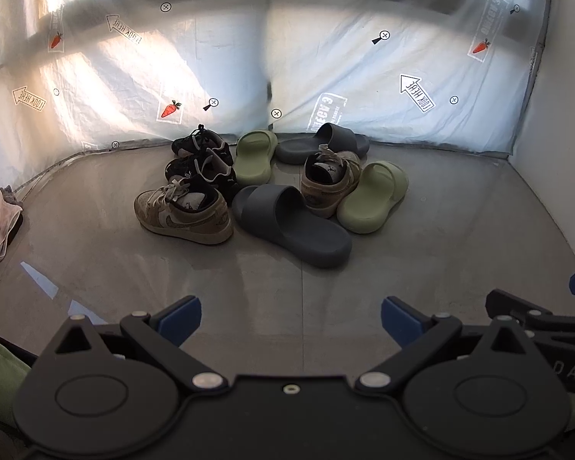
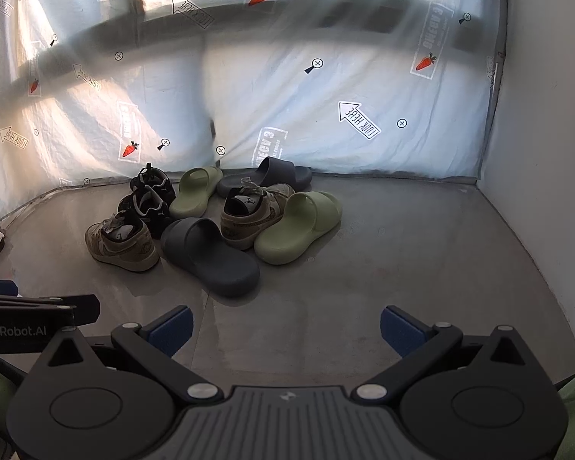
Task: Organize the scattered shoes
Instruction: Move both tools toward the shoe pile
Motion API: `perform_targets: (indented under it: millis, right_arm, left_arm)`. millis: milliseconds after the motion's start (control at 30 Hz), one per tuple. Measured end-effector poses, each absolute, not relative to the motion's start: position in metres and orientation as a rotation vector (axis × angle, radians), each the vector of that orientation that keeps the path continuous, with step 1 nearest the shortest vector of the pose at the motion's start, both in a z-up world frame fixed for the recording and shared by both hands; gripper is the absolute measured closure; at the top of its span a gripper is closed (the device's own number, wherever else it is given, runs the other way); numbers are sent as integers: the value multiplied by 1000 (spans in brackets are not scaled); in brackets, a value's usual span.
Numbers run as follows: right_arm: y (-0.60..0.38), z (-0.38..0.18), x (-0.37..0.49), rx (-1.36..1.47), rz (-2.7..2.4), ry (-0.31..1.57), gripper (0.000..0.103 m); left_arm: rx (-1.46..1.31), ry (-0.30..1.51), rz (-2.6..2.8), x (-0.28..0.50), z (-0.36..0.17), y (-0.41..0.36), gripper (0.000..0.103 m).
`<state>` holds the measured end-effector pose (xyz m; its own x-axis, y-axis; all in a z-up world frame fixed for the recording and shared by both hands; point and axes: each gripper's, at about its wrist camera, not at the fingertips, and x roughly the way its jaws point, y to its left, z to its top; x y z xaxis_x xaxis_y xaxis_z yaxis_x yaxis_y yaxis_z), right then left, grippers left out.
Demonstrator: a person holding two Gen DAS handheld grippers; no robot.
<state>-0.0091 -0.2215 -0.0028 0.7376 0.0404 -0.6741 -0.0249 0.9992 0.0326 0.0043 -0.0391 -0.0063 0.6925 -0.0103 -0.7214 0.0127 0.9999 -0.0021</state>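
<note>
Ahead of both grippers, a printed plastic sheet (image 1: pixel 364 88) is hung as a backdrop, and a crumpled cloth (image 1: pixel 0 222) is seen far off to the left on the smooth grey floor (image 1: pixel 441 249). Nothing is placed between the grippers and the shoes. The shoes are heaped together well in front: two tan laced sneakers (image 1: pixel 184 211) (image 2: pixel 253 211), two black sneakers (image 1: pixel 201 170) farther back, two chunky rounded grey slides (image 2: pixel 209 257) (image 1: pixel 322 143) and two soft-looking green slides (image 2: pixel 299 228) (image 1: pixel 255 157), several touching. The left gripper (image 1: pixel 291 322) is held released, its blue-padded fingers spread wide apart. The right gripper (image 2: pixel 285 329) is likewise spread and empty.
</note>
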Motion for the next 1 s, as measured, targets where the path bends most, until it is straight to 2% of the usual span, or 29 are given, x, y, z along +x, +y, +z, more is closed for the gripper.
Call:
perform_targets:
  millis: [500, 667, 833, 1000]
  right_arm:
    - [-268, -26, 15, 129, 137, 762, 0]
    - [-267, -31, 38, 172, 148, 733, 0]
    - [-246, -39, 62, 44, 54, 634, 0]
    - [-235, -55, 87, 116, 10, 644, 0]
  left_arm:
    - [5, 805, 35, 26, -15, -66, 5]
    - [2, 838, 9, 40, -23, -54, 6]
    - [1, 857, -20, 65, -33, -30, 9]
    - [21, 846, -57, 92, -47, -3, 13]
